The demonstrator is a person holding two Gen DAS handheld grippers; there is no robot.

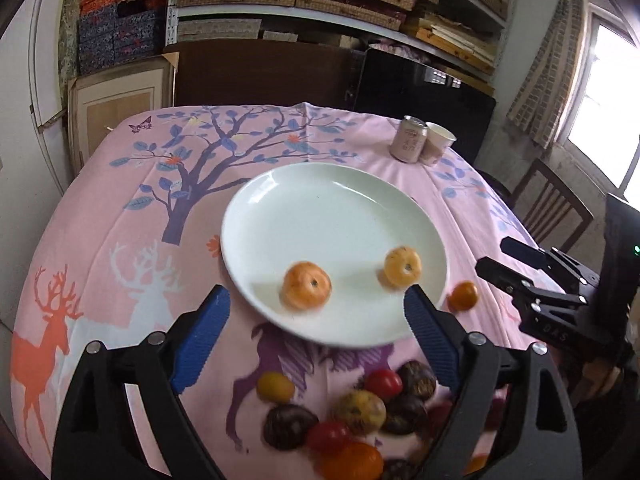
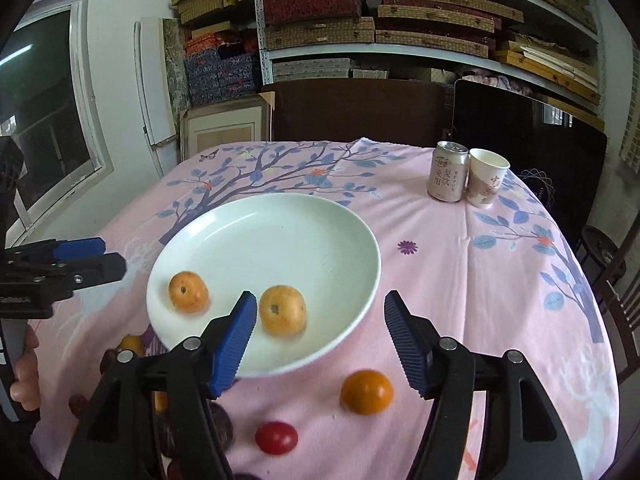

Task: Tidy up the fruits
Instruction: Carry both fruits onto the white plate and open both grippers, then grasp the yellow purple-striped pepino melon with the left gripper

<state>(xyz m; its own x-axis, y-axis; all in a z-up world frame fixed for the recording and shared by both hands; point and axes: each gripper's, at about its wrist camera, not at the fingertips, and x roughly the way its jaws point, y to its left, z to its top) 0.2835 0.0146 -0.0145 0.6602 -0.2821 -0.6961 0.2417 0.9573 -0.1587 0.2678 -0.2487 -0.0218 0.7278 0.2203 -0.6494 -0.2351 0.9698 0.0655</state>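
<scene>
A white plate (image 1: 320,208) (image 2: 280,232) lies on the pink tablecloth and holds two orange fruits (image 1: 307,285) (image 1: 403,266), also in the right wrist view (image 2: 188,291) (image 2: 283,310). My left gripper (image 1: 318,312) is open and empty over the plate's near rim. My right gripper (image 2: 320,320) is open and empty over the plate's near right edge; it shows from the side at the right of the left wrist view (image 1: 496,258). A loose orange tomato (image 2: 367,391) (image 1: 463,296) and a red tomato (image 2: 277,437) lie beside the plate. A pile of red, yellow and dark fruits (image 1: 360,416) lies below my left gripper.
A drink can (image 2: 447,171) (image 1: 409,138) and a paper cup (image 2: 486,178) (image 1: 438,142) stand at the far right of the table. A dark chair back (image 2: 356,108) stands behind the table, shelves of boxes beyond it. A wooden chair (image 1: 552,204) stands at the right.
</scene>
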